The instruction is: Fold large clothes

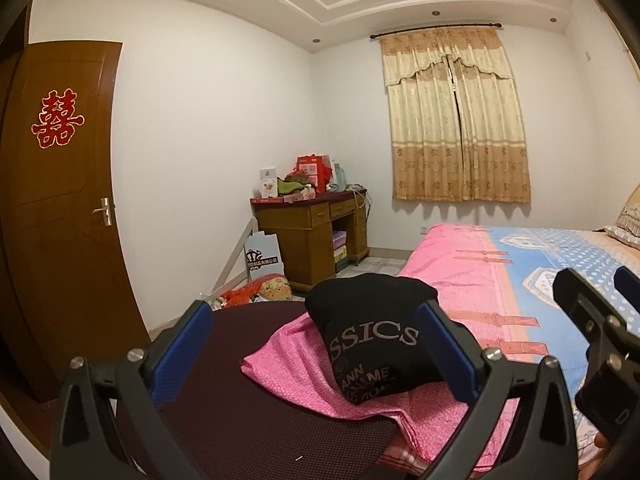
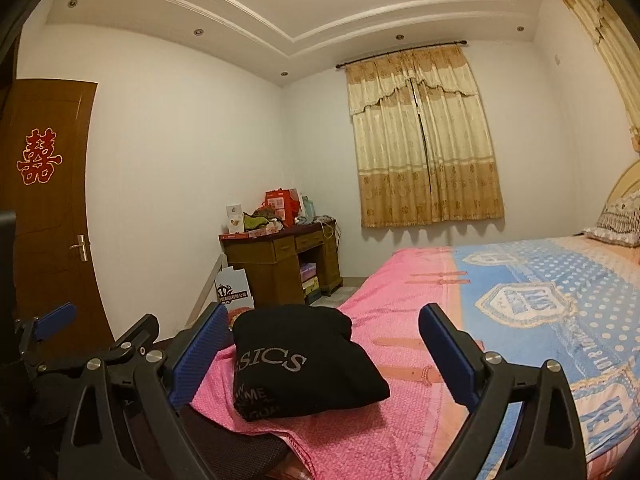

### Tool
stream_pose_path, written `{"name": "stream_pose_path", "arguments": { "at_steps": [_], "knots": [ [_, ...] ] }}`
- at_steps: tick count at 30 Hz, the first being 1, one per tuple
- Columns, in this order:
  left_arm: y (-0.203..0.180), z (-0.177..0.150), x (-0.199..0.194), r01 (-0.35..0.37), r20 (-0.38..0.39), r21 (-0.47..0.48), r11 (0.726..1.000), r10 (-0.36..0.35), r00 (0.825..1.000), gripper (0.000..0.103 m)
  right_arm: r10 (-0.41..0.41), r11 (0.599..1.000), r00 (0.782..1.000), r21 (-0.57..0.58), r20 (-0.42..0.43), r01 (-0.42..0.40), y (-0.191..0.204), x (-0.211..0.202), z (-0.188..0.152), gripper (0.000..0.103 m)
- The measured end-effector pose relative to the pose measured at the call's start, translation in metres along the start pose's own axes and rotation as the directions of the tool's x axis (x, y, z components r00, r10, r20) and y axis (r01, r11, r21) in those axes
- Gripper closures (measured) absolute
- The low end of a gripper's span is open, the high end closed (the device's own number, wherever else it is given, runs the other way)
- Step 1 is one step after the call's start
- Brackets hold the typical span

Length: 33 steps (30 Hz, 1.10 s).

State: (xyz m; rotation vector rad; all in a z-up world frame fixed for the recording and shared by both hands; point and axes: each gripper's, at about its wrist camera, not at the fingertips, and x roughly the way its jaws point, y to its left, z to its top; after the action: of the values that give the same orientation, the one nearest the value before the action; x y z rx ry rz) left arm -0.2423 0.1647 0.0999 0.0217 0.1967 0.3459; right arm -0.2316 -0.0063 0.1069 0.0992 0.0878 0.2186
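While both grippers hang apart over the foot of the bed, the scene reads as follows.

Garment: a black folded garment [image 1: 372,332] with pale lettering lies as a compact bundle on the pink end of the bed cover, near the bed's corner.
Left gripper: the left gripper [image 1: 316,354] has its blue-padded fingers [image 1: 184,352] spread wide, empty; the bundle appears between them in the left wrist view, with no pad touching the cloth.
Right gripper: the right gripper [image 2: 322,354] is likewise spread wide and holds nothing; the garment shows between its fingers [image 2: 450,360], nearer the left one, apart from both.
Neighbouring views: the right gripper's body enters the right edge of the left wrist view, and the left gripper's body enters the left edge of the right wrist view, so the two sit side by side.
Bed cover: the bed cover [image 2: 552,280] is pink at the foot and blue with crests and dots towards the pillow [image 2: 616,224].
Dark surface: a dark maroon mesh surface [image 1: 248,420] sits under the pink corner, below the left gripper.
Room: a brown door [image 1: 60,200] with a red paper character, a cluttered wooden tabletop [image 1: 312,200] in the corner, and closed beige curtains [image 1: 452,120].
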Motion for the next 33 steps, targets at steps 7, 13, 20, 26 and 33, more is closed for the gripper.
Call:
{"name": "stream_pose_path", "arguments": {
  "at_steps": [7, 13, 20, 26, 33],
  "knots": [
    [-0.001, -0.002, -0.001, 0.0, -0.015, -0.024, 1.0, 0.0, 1.0, 0.0, 0.011, 1.0, 0.999, 0.026, -0.032, -0.01, -0.001, 0.005, -0.003, 0.006],
    [-0.001, -0.003, -0.001, 0.005, -0.02, -0.026, 1.0, -0.005, 1.0, 0.0, 0.012, 1.0, 0.999, 0.028, -0.035, -0.011, 0.0, 0.006, -0.004, 0.006],
    [-0.001, -0.003, -0.001, 0.008, -0.025, -0.028, 1.0, -0.009, 1.0, 0.0, 0.02, 0.999, 0.998, 0.049, -0.055, -0.017, -0.003, 0.01, -0.007, 0.006],
    [0.001, -0.003, -0.001, 0.011, -0.026, -0.028, 1.0, -0.011, 1.0, 0.0, 0.022, 0.998, 0.998, 0.053, -0.061, -0.019, -0.005, 0.011, -0.008, 0.006],
    [0.001, -0.003, 0.0, 0.01, -0.027, -0.027, 1.0, -0.01, 1.0, 0.0, 0.024, 0.998, 0.998, 0.052, -0.061, -0.021, -0.007, 0.011, -0.008, 0.006]
  ]
}}
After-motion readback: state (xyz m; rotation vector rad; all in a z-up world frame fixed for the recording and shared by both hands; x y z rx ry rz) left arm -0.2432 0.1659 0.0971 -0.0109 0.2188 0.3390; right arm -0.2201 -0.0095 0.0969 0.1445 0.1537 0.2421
